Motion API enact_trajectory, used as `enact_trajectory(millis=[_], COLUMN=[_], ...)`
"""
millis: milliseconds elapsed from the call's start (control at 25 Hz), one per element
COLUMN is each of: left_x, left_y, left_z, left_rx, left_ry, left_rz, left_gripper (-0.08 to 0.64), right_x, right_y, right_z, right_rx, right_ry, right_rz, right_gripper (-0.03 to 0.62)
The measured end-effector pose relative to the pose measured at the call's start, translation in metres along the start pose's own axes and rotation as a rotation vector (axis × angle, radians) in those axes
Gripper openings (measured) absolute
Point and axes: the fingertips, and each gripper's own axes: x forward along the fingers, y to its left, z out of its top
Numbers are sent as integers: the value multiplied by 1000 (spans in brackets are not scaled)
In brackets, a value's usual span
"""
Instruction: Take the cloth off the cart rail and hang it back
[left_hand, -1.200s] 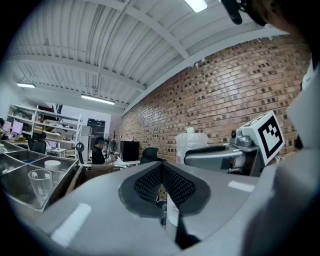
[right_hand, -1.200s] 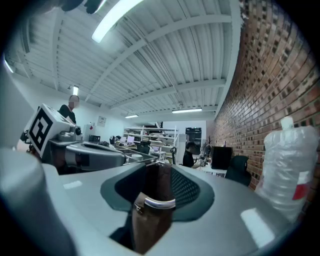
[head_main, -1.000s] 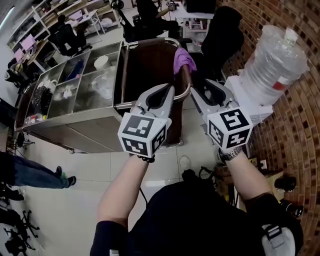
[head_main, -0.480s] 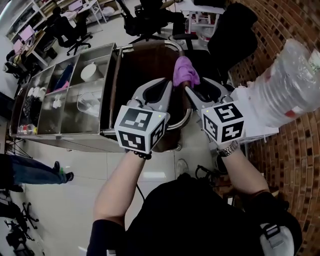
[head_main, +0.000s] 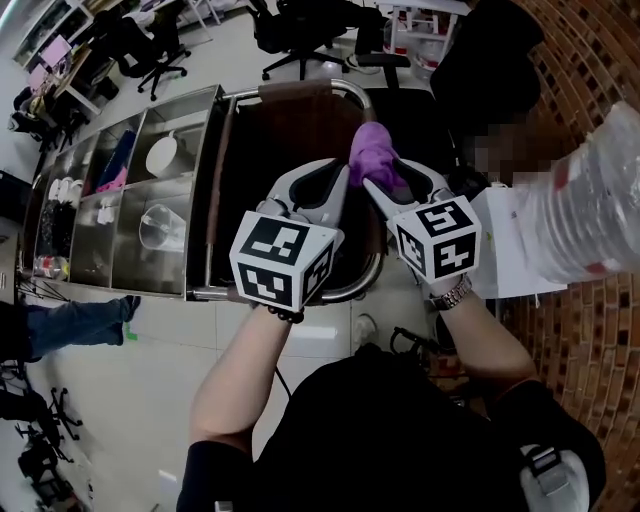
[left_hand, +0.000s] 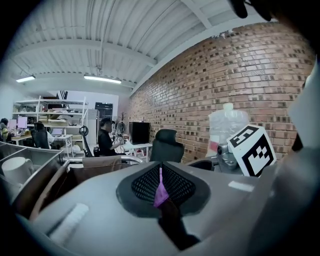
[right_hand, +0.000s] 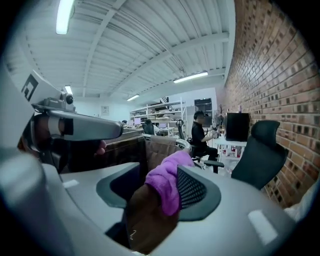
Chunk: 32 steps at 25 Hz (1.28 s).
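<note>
A purple cloth (head_main: 374, 150) is draped over the brown-wrapped right side of the cart rail (head_main: 362, 280). My right gripper (head_main: 390, 172) straddles that rail with its jaws opening. In the right gripper view the cloth (right_hand: 167, 182) sits between the pads on top of the rail (right_hand: 147, 220), lying against the right pad without being squeezed. My left gripper (head_main: 335, 172) hovers beside it over the cart's brown bag, its jaws shut and empty. Through the slit of the left gripper (left_hand: 161, 187) only a sliver of the purple cloth (left_hand: 161, 194) shows.
The steel cart's compartments (head_main: 190, 130) hold a white bowl (head_main: 163, 155) and a clear cup (head_main: 160, 225). A big water bottle (head_main: 590, 220) stands at right by the brick wall. Office chairs (head_main: 300, 25) stand beyond the cart. Someone's legs (head_main: 70, 325) are at left.
Both grippers moved forward over the cart. The right gripper reached the cloth and now has it between wider jaws. The left gripper stayed shut.
</note>
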Motion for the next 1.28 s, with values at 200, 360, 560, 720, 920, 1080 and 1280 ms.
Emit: enact_trajectory(millis=[200, 360, 560, 720, 920, 1080, 1280], left_x=[12, 14, 7, -3, -27, -53, -96], left_y=[9, 12, 10, 5, -3, -9, -25], left_z=[-5, -6, -3, 2, 11, 16, 24], left_rx=[-6, -10, -7, -5, 2, 8, 19], left_ry=[15, 19, 14, 2, -21, -51, -87], left_rz=[11, 14, 13, 5, -4, -6, -13], left_gripper=[2, 2, 2, 2, 2, 2, 2], right_x=[20, 22, 18, 7, -12, -33, -67], right_y=[-8, -8, -5, -2, 14, 34, 71], right_z=[-16, -16, -14, -7, 5, 23, 44], right_rx=[30, 49, 56, 38, 12, -25, -70], right_ry=[48, 54, 41, 23, -4, -60, -120], right_rz=[25, 42, 22, -14, -48, -74, -91], right_gripper=[229, 216, 161, 28, 23, 23, 23])
